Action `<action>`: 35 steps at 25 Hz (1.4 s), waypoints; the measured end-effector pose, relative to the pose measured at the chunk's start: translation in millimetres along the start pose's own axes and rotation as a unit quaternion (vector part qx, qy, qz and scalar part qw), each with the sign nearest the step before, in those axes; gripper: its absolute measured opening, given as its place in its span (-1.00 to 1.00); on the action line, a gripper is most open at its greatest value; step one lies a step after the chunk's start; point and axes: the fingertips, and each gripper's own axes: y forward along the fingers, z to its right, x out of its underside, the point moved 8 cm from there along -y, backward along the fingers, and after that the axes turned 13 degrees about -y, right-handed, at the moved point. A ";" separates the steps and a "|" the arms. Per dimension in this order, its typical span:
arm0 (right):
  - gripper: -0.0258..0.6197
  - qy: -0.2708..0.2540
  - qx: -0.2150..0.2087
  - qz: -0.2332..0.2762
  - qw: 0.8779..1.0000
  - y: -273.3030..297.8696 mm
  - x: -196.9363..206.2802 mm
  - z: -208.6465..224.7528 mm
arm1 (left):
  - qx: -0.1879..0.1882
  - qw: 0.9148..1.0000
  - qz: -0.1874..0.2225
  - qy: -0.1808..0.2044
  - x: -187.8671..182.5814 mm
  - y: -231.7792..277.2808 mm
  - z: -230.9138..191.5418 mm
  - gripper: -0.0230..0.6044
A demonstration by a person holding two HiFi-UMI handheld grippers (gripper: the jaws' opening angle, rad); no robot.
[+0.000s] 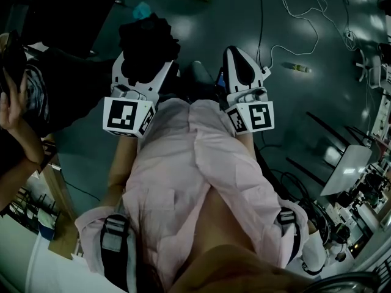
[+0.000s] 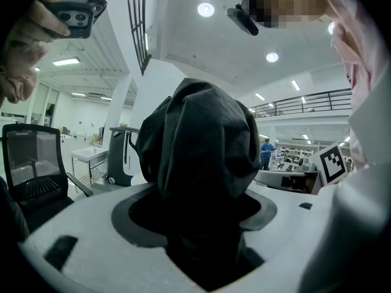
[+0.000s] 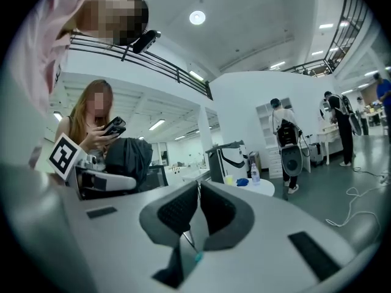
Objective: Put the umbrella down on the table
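The umbrella (image 1: pixel 146 44) is a folded bundle of black fabric held in the air above the dark floor. My left gripper (image 1: pixel 142 63) is shut on it, and the fabric hides the fingertips. In the left gripper view the umbrella (image 2: pixel 201 151) fills the gap between the jaws of the left gripper (image 2: pixel 198 209) and sticks out forward. To its right, my right gripper (image 1: pixel 237 54) is held level, shut, with nothing in it. In the right gripper view the right gripper (image 3: pixel 198 207) has its pads touching, and the umbrella (image 3: pixel 128 157) shows at the left.
A seated person with a phone (image 1: pixel 15 96) is close on the left, next to a black office chair (image 2: pixel 33 163). White cables (image 1: pixel 305 23) lie on the floor ahead. A small round table (image 3: pixel 256 187) with a bottle stands ahead. A cluttered bench (image 1: pixel 360 188) is at the right.
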 end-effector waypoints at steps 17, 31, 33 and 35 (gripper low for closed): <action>-0.82 0.011 -0.022 0.009 1.000 65.0 6.0 130.6 | -0.051 0.998 0.041 -0.026 -24.8 113.6 -0.1 0.09; -0.82 0.020 -0.018 -0.012 1.000 139.6 1.3 147.6 | -0.051 0.996 0.051 -0.047 -64.6 168.3 -61.0 0.09; -0.82 0.026 -0.013 -0.006 1.000 163.2 -3.0 148.4 | -0.046 0.997 0.046 -0.047 -72.7 179.0 -78.7 0.09; -0.82 0.030 -0.010 0.002 1.000 186.6 -10.5 147.6 | -0.042 0.997 0.040 -0.042 -83.3 189.5 -96.0 0.09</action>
